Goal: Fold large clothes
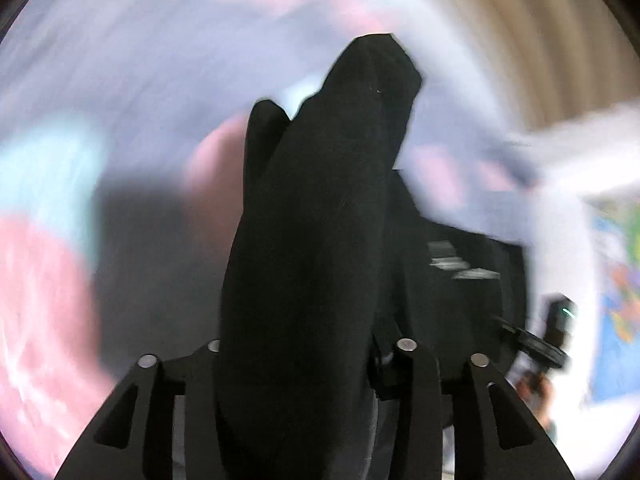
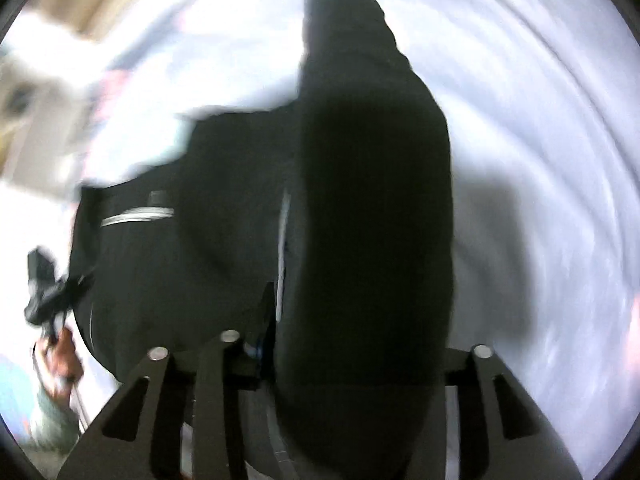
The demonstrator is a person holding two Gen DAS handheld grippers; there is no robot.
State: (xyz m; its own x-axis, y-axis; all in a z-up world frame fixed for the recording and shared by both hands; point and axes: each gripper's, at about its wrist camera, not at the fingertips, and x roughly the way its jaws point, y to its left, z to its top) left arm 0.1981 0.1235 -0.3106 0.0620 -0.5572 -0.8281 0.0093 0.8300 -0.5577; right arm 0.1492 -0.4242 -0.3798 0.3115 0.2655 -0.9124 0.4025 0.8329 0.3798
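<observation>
A black garment (image 1: 460, 300) with pale stripes hangs stretched between both grippers, lifted off the bed. In the left wrist view a thick bunch of it fills the gap between the jaws of my left gripper (image 1: 316, 240) and hides the fingers. My right gripper (image 2: 372, 220) is wrapped the same way, with a bulge of the black garment (image 2: 180, 260) covering its fingertips. The cloth stays sharp against a smeared background. Each view shows the other gripper small at its edge: the right gripper (image 1: 554, 332) and the left gripper (image 2: 44, 292), each held by a hand (image 2: 60, 356).
Below lies a bedsheet (image 1: 120, 80) in pale lilac with pink and light blue patches, white in the right wrist view (image 2: 540, 120). A beige surface (image 1: 520, 20) runs beyond the bed. A colourful poster (image 1: 616, 280) shows at the far right.
</observation>
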